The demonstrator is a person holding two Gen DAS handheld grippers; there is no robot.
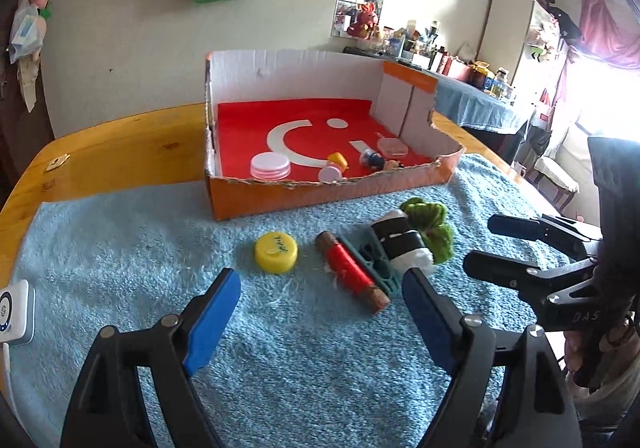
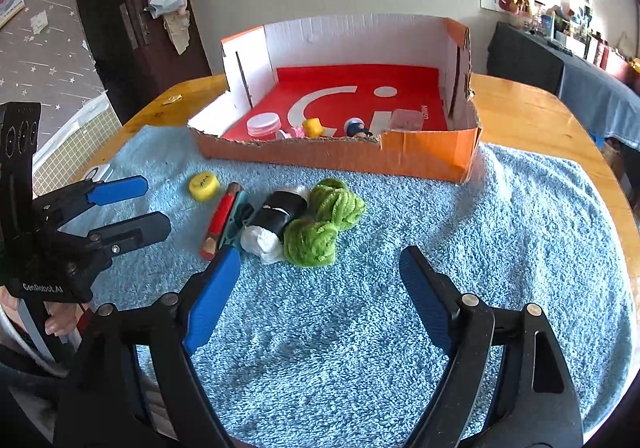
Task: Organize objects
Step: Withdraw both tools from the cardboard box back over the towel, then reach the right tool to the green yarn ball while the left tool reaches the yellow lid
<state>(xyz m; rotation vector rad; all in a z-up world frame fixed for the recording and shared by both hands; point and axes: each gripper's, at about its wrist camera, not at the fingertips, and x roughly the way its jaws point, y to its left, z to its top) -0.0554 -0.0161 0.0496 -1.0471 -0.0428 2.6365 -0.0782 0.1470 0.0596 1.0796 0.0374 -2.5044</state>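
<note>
On the blue towel [image 1: 280,348] lie a yellow cap [image 1: 276,251], a red thread spool [image 1: 352,276], a teal clip [image 1: 376,260], a black-and-white roll [image 1: 402,244] and green yarn [image 1: 432,224]. They also show in the right wrist view: cap [image 2: 204,185], spool [image 2: 220,220], roll [image 2: 276,220], yarn [image 2: 324,220]. The orange cardboard box [image 1: 332,192] behind holds a pink-lidded jar [image 1: 270,165] and several small items. My left gripper [image 1: 320,304] is open and empty just before the spool. My right gripper [image 2: 320,280] is open and empty, near the yarn.
The towel lies on a wooden table [image 1: 120,152]. A white device [image 1: 16,312] sits at the towel's left edge. The right gripper shows at the right of the left wrist view [image 1: 496,244], the left gripper at the left of the right wrist view [image 2: 148,204].
</note>
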